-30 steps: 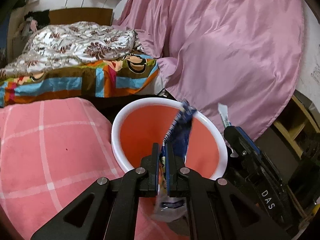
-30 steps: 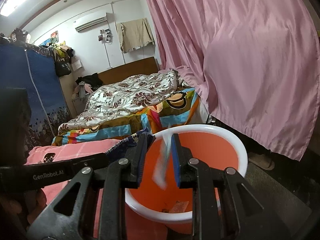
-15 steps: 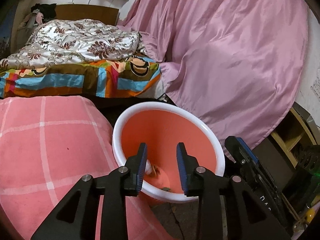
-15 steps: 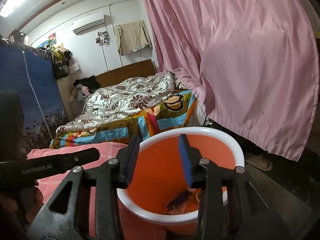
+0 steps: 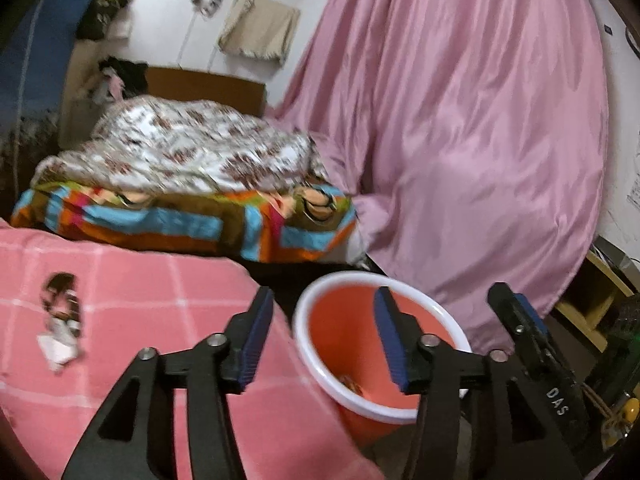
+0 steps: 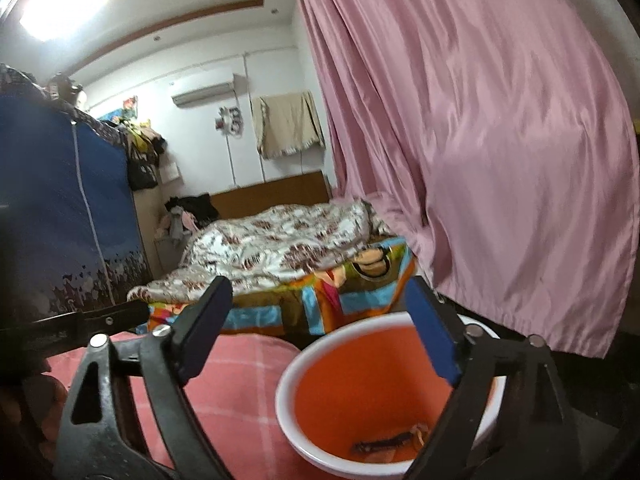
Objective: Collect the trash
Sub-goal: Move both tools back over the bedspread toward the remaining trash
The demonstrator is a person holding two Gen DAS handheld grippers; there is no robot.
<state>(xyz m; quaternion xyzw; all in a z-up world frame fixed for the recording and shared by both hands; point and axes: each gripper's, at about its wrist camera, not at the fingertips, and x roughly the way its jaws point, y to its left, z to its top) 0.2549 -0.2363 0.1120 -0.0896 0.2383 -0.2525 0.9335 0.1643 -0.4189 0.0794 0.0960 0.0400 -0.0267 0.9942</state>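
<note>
Beside pink bed, floor level: orange bucket [image 5: 348, 344] w/ white rim, upright, just off the pink checked blanket [image 5: 160, 300].
L gripper [image 5: 320, 336]: jaws have just been opening, now partly spread, nothing btwn pads; hangs over bucket's near rim.
R gripper [image 6: 320, 328]: jaws have just been opening, now spread wide, empty; above bucket.
Trash in bucket: dark wrapper [image 6: 384, 438] + pale scraps on bottom.
Trash left out: crumpled wrapper [image 5: 60, 320] on blanket, well apart from bucket.
Behind: pink curtain [image 5: 480, 140], floral quilt [image 5: 192, 156].
</note>
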